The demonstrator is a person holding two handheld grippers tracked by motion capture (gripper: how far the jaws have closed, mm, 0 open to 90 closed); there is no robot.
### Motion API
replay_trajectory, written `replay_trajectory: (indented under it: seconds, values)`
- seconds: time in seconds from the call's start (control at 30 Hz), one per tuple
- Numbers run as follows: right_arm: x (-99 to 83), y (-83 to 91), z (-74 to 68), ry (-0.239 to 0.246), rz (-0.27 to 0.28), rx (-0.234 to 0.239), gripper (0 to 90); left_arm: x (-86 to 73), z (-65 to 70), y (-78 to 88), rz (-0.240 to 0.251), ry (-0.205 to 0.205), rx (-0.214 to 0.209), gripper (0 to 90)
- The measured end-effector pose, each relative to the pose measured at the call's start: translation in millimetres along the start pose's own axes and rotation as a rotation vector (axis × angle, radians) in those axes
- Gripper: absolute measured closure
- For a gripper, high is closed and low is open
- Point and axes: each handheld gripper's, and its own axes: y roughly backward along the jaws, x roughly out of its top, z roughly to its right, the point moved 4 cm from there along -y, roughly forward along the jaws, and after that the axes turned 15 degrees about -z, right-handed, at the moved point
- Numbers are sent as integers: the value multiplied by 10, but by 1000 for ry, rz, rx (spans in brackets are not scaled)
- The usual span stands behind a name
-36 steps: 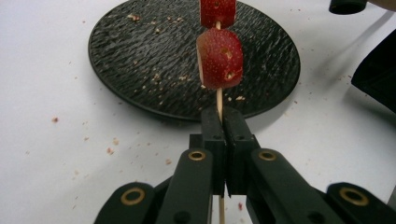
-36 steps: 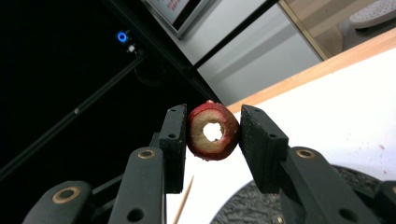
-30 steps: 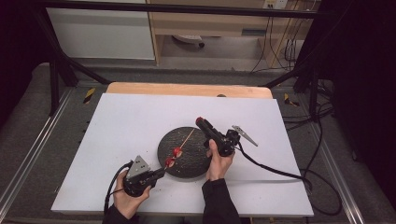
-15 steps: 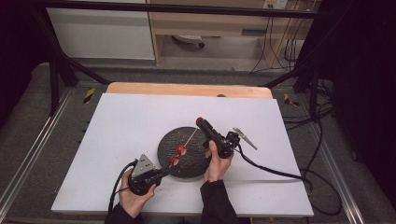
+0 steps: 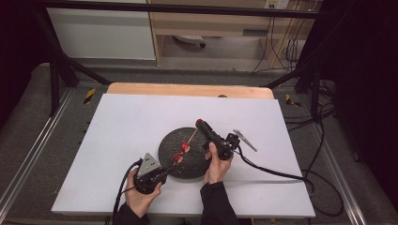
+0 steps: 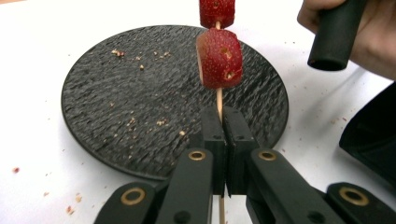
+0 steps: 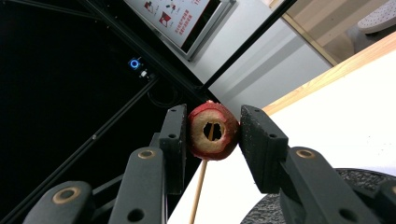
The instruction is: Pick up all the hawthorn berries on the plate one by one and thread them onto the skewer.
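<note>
A thin wooden skewer (image 6: 219, 99) carries two red strawberries (image 6: 219, 58) above a round black plate (image 5: 174, 140) at the table's middle. My left gripper (image 5: 167, 170) sits at the plate's near-left rim, and in its own view it (image 6: 223, 125) is shut on the bare stick just below the lower strawberry. My right gripper (image 5: 200, 123) reaches over the plate's far-right side. In its own view it (image 7: 213, 133) is shut on a hollowed red strawberry piece (image 7: 219, 145), and the skewer (image 7: 200, 186) passes through the hole.
Crumbs (image 6: 135, 122) are scattered on the plate (image 6: 102, 93). The white tabletop (image 5: 126, 122) ends in a wooden strip (image 5: 187, 89) at the back. The right gripper's cable (image 5: 277, 173) trails across the table's near-right. Black frame posts and floor cables stand beyond the table.
My left gripper has shifted slightly up and right with the skewer, bringing the two strawberries a little closer to the right gripper. The right gripper has kept still.
</note>
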Motion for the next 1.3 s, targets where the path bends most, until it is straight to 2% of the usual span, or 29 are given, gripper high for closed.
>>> replay_trajectory:
  seconds: [0.63,0.7,0.93,1.03,1.3]
  values:
    - [-42,11,-3,24,-42,-7,632,293,6,-126,15,30,-12,884]
    - [-49,15,-2,30,-47,-10,632,320,1,-139,18,36,-23,883]
    - [-59,20,3,43,-70,-26,631,332,-9,-170,12,37,-27,884]
    - [-56,30,1,63,-90,-39,622,317,-27,-167,11,38,-37,884]
    - [31,143,33,144,-194,-78,440,254,-99,-134,-1,32,-37,884]
